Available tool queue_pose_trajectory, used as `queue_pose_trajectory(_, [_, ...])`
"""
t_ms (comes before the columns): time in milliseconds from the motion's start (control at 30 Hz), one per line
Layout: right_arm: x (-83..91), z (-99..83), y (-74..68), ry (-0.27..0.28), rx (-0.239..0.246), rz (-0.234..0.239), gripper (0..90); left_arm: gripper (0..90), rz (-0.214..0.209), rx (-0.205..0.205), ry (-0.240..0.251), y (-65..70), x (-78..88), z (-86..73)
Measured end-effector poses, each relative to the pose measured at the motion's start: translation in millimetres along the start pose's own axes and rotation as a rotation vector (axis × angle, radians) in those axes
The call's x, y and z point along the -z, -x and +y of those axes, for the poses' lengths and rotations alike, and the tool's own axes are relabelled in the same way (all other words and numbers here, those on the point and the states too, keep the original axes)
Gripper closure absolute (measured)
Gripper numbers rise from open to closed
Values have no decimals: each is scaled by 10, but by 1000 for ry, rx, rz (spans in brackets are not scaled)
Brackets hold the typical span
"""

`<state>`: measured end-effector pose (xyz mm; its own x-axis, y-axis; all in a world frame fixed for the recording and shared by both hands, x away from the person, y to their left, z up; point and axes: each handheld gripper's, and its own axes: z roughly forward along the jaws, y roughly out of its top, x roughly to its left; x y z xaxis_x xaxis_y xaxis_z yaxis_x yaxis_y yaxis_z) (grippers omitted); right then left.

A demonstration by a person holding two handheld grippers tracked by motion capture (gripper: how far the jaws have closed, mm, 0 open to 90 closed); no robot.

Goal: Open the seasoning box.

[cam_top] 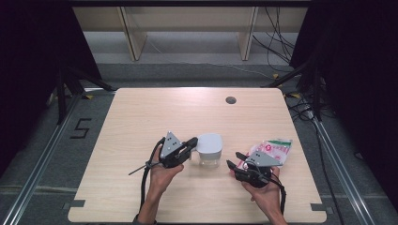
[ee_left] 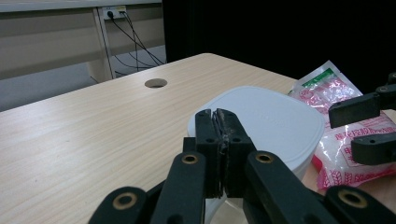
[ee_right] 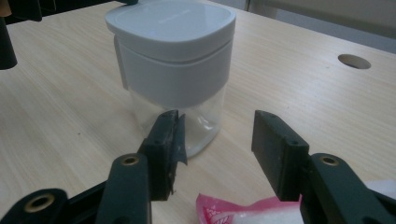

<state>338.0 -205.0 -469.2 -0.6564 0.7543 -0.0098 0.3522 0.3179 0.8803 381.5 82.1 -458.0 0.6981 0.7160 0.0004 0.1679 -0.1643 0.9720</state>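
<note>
While most of the desk (cam_top: 141, 117) lies bare from 9 o'clock round to 12, with a round cable hole (cam_top: 230, 100) near its far edge at 1 o'clock, the things sit grouped in its near half. A clear jar with a grey lid (cam_top: 209, 149) stands upright at the centre. The left tongs (cam_top: 191, 144) are at its 9 o'clock, closed with nothing between them, their tips just beside the lid. The right tongs (cam_top: 234, 160) lie at the jar's 4 o'clock, apart from it, jaws parted and gripping nothing, pointing toward the jar. A pink-and-white packet (cam_top: 274, 151) lies at the jar's 3 o'clock, near the desk's right edge, partly under the right tongs.
</note>
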Motion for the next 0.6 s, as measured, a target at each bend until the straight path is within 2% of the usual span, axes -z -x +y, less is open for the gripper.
queue_pose_trajectory(33, [-5,8,0,-2,12,-3,571,873,-4,3,-1,-5,2,-2])
queue_pose_trajectory(67, [-11,18,-6,-2,22,-4,580,873,-1,24,0,4,3,-8])
queue_pose_trajectory(100, [-36,26,10,17,65,-19,595,873,0,19,0,3,3,-7])
queue_pose_trajectory(133, [-47,33,11,16,82,-17,614,872,-4,-16,-2,-16,4,2])
queue_pose_trajectory(200, [-56,46,-10,-5,69,-5,655,873,1,22,-4,5,5,-6])
queue_pose_trajectory(233, [-66,56,2,2,95,-7,675,872,-2,29,4,5,-1,-7])
queue_pose_trajectory(267, [-68,66,-11,-10,79,1,687,871,-2,31,9,7,-3,-8])
queue_pose_trajectory(300, [-89,77,0,16,106,-10,703,872,1,23,10,9,-3,-7])
queue_pose_trajectory(333, [-78,88,-16,-9,83,-2,719,872,0,8,10,4,-4,-3])
queue_pose_trajectory(367, [-87,94,-29,-2,79,-5,738,871,0,2,1,-2,3,-3])
queue_pose_trajectory(400, [-88,111,-22,-6,93,3,753,870,-1,28,12,9,-3,-9])
queue_pose_trajectory(433, [-99,122,-14,9,116,-5,767,870,-2,32,11,4,-1,-12])
queue_pose_trajectory(567, [-114,153,-43,-3,79,12,827,870,1,33,13,13,-1,-13])
queue_pose_trajectory(600, [-125,160,-21,12,99,16,839,868,-1,32,12,8,1,-12])
